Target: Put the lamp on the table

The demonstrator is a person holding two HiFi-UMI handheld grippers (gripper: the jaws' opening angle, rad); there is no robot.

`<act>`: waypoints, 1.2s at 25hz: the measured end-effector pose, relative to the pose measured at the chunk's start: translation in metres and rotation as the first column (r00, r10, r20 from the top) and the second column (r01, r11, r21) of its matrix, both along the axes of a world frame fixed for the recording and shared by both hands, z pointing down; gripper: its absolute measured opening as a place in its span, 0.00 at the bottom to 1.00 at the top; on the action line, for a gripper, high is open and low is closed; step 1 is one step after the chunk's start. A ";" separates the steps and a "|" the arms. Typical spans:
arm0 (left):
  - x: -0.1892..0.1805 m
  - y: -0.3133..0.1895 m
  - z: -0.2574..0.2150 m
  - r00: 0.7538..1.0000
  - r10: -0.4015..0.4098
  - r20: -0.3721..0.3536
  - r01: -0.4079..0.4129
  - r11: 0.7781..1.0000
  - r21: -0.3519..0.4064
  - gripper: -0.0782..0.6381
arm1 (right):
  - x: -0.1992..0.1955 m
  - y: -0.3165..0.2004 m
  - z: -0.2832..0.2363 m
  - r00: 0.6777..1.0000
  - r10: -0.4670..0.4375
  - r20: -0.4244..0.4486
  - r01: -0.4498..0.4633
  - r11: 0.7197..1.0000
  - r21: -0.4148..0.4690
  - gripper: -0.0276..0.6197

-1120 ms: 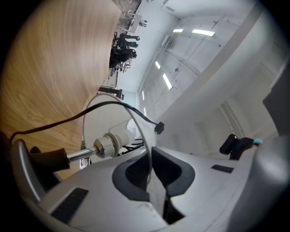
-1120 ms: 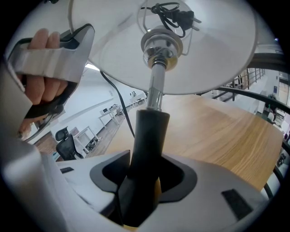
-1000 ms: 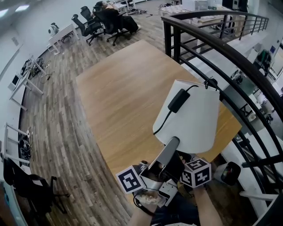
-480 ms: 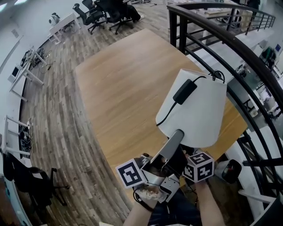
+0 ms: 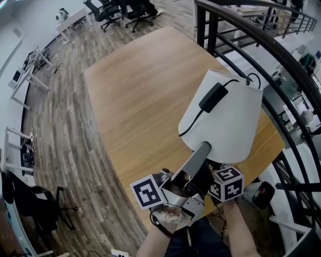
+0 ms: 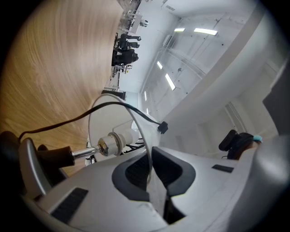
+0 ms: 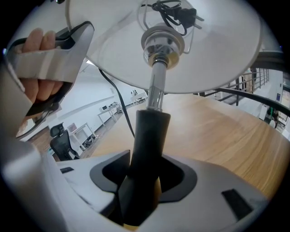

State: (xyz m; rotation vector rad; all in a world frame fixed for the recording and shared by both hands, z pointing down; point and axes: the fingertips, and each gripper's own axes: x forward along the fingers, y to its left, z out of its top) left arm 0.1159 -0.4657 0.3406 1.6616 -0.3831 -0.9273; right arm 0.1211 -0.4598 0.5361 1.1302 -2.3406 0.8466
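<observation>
The lamp's white shade (image 5: pixel 225 120) hangs tilted over the near right corner of the wooden table (image 5: pixel 135 90), with its black cord and switch (image 5: pixel 210 98) draped over the shade. My left gripper (image 5: pixel 204 148) reaches up to the shade's lower rim. The thin rim (image 6: pixel 140 136) runs between its jaws (image 6: pixel 152 170), which are opening, and a narrow dark gap shows beside it. My right gripper (image 7: pixel 144 181) is shut on the lamp's black stem (image 7: pixel 147 136), below the metal socket (image 7: pixel 162 43). Its jaws are mostly hidden under the shade in the head view.
A black metal railing (image 5: pixel 241 45) runs close along the table's right side. Office chairs (image 5: pixel 120 7) stand beyond the far end, and white desks (image 5: pixel 30 80) line the left wall. A dark chair (image 5: pixel 30 206) stands on the wood floor at lower left.
The lamp and both grippers have moved a little forward and up over the table's near corner. Both grippers stay at the same places on the lamp.
</observation>
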 end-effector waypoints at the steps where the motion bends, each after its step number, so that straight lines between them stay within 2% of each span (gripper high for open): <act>1: -0.001 -0.002 0.001 1.000 0.001 0.002 -0.001 1.000 0.001 0.16 | -0.001 -0.003 0.001 1.000 -0.001 -0.002 0.001 1.000 0.002 0.36; 30: -0.020 -0.043 0.024 0.999 0.043 0.004 -0.043 0.999 0.012 0.18 | -0.017 -0.054 0.025 0.998 0.034 -0.052 -0.033 0.999 0.020 0.36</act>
